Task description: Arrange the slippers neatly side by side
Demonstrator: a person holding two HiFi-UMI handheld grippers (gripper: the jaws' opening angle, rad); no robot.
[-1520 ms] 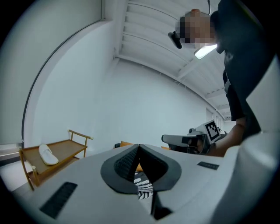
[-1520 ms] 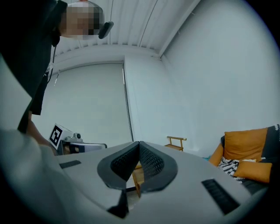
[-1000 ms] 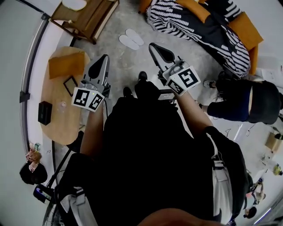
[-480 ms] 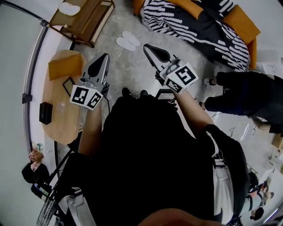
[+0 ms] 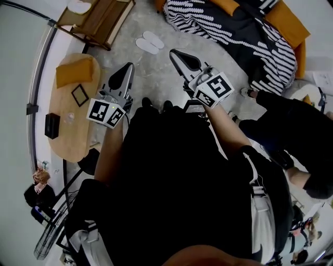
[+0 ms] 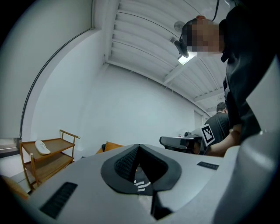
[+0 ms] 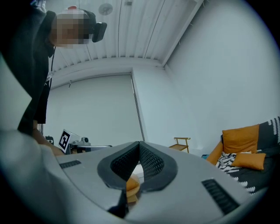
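Two white slippers (image 5: 149,42) lie side by side on the grey floor, beyond both grippers in the head view. A third white slipper (image 5: 79,6) rests on a wooden cart's top shelf, and it shows on that shelf (image 6: 42,147) in the left gripper view too. My left gripper (image 5: 126,69) is held up in the air, well short of the pair. Its jaws are shut with nothing between them (image 6: 138,146). My right gripper (image 5: 177,53) is also raised and points toward the pair from the right. It is shut and empty (image 7: 139,144).
A wooden cart (image 5: 99,21) stands at the far left. An oval wooden table (image 5: 67,135) on the left bears an orange cushion (image 5: 73,72), a picture frame (image 5: 79,95) and a black box (image 5: 51,124). A sofa with a striped blanket (image 5: 234,26) is at the back right. A person in black (image 5: 281,119) stands to the right.
Both grippers stay raised and shut. The slippers sit slightly higher in the head view now. The person on the right has moved closer and lower in the frame.
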